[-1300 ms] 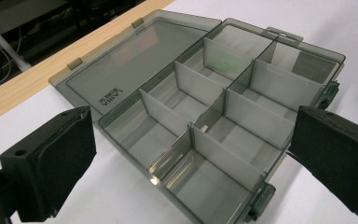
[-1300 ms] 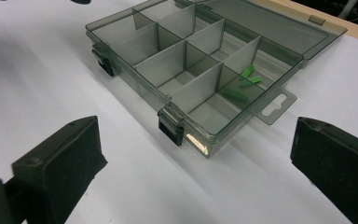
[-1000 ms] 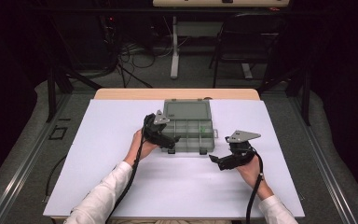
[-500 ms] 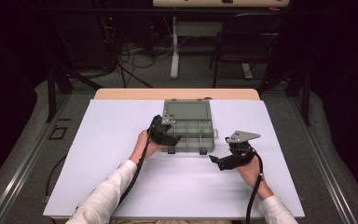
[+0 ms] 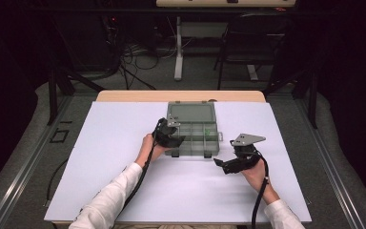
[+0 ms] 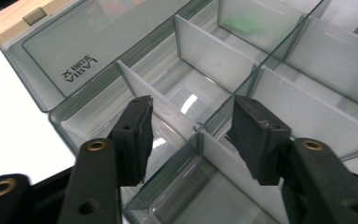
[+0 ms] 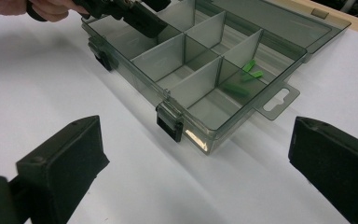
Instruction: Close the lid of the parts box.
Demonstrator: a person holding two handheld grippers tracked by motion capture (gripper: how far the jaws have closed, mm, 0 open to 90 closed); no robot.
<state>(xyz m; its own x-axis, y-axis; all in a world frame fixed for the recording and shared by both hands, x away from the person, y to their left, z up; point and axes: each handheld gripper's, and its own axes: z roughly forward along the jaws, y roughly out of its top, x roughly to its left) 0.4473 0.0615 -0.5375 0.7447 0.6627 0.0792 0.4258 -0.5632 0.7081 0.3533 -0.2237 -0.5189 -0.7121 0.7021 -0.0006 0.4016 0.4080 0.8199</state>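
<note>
White table point(image 5: 124, 191), smoky organiser box point(image 6: 98, 51) lid marked "VIRAL", left gripper point(image 6: 191, 135) fingers half-closing, right gripper point(image 7: 191, 163) wide.

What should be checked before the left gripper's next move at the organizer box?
1. Box lid open: ok.
2. Left gripper over the box, jaws astride a divider: ok.
3. Pads pressing the divider: not ok; the jaws have just been closing, with gaps on both sides.
4. Right gripper open, away from the box: ok.
5. Green pieces lie apart from the left gripper: ok.
6. Box steadied: cannot tell.
</note>
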